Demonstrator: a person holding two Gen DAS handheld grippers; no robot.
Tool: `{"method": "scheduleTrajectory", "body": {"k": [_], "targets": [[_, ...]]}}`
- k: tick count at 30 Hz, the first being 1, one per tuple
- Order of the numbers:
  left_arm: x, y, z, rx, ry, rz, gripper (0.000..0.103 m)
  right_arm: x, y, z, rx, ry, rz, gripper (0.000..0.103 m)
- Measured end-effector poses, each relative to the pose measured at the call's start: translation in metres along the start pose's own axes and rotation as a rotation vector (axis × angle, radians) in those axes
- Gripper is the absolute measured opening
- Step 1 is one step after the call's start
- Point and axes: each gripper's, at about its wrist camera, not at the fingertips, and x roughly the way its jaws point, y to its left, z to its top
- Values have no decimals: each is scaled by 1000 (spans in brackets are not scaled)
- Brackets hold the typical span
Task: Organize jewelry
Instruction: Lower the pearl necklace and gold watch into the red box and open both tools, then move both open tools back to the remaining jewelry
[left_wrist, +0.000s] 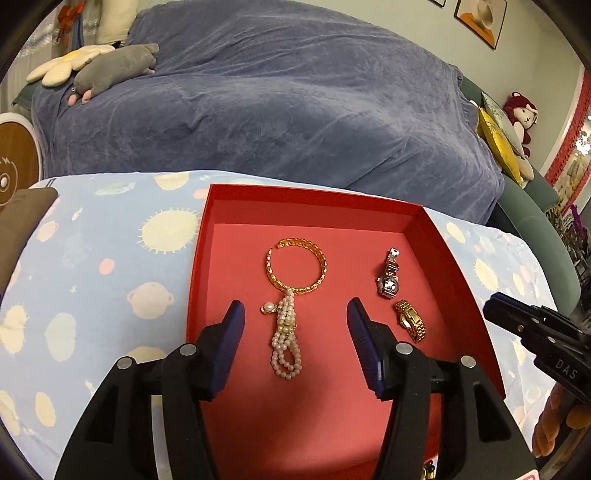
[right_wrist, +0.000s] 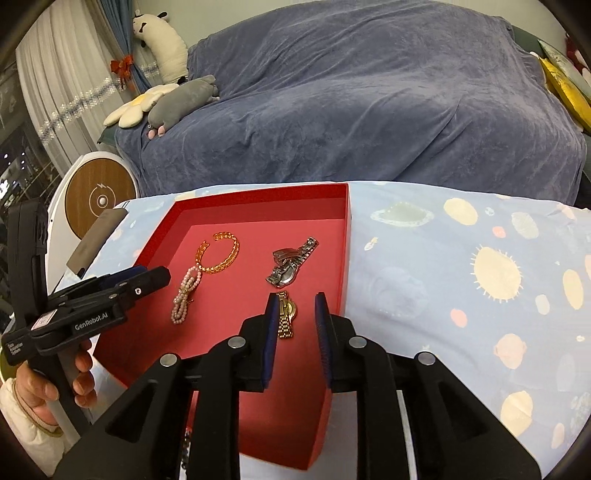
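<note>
Red tray (left_wrist: 229, 206) of jewelry. Risk: closing on the pearl bracelet (left_wrist: 285, 338) could drag the touching gold bangle (left_wrist: 295, 266) along. Left gripper (left_wrist: 295, 314) fingers wide apart and empty, the pearls between them; right gripper (right_wrist: 295, 308) fingers narrowly parted, empty, the gold watch (right_wrist: 286, 314) just inside the left one

wrist views angled down, sharing red tray (left_wrist: 458, 254)

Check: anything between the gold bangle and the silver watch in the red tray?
Nothing: bare tray floor separates the gold bangle from the silver watch. Both wrist views show it.
</note>
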Motion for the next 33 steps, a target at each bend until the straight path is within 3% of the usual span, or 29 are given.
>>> {"method": "scheduleTrajectory", "body": {"k": [4, 7, 13, 19, 33], "targets": [[-24, 4, -5, -29, -29, 7, 56, -32, 3, -20, -13, -14, 12, 30], [-42, 1, -13, 1, -48, 59, 56, -50, 8, -40, -11, -7, 32, 31], [-75, -1, -46, 14, -49, 86, 57, -66, 31, -87, -56, 27, 26, 36], [-89, 0, -79, -1, -27, 110, 57, -54, 54, -116, -87, 77, 44, 36], [-64, -11, -111, 49, 63, 81, 57, -13, 67, -122, -142, 135, -1, 35]]}}
